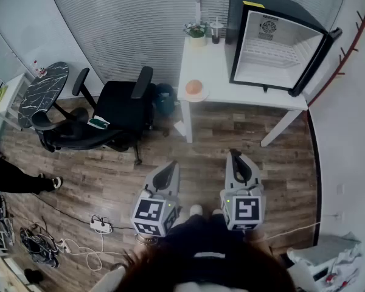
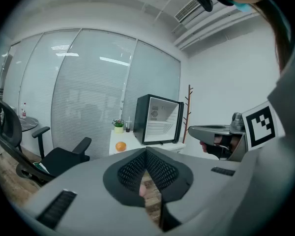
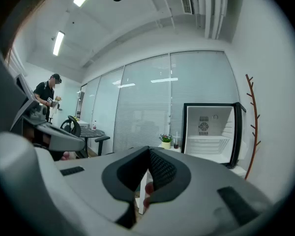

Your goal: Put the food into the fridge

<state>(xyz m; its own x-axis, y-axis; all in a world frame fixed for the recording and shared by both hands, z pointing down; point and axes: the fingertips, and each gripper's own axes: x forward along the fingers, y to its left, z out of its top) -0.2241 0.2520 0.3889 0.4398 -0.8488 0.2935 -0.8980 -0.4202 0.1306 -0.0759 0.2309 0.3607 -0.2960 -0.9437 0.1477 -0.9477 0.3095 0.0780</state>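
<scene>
Left gripper [image 1: 168, 166] and right gripper [image 1: 235, 157]: jaws fully closed and empty. The food [image 1: 194, 87] rests on the worktop [image 1: 214, 72] beside the open fridge [image 1: 280, 46].

Floor [image 1: 207, 154] on the near side of the tabletop [image 1: 218, 66]: bare, passage free. Office chair [image 1: 115, 105] stands at left. Mini fridge [image 1: 274, 47] at far right, mouth facing near, door [image 1: 317, 61] swung right. Potted plant [image 1: 196, 32] occupies the far left corner.

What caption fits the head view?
Left gripper and right gripper, both shut, face a table with an open fridge and plated food.
</scene>
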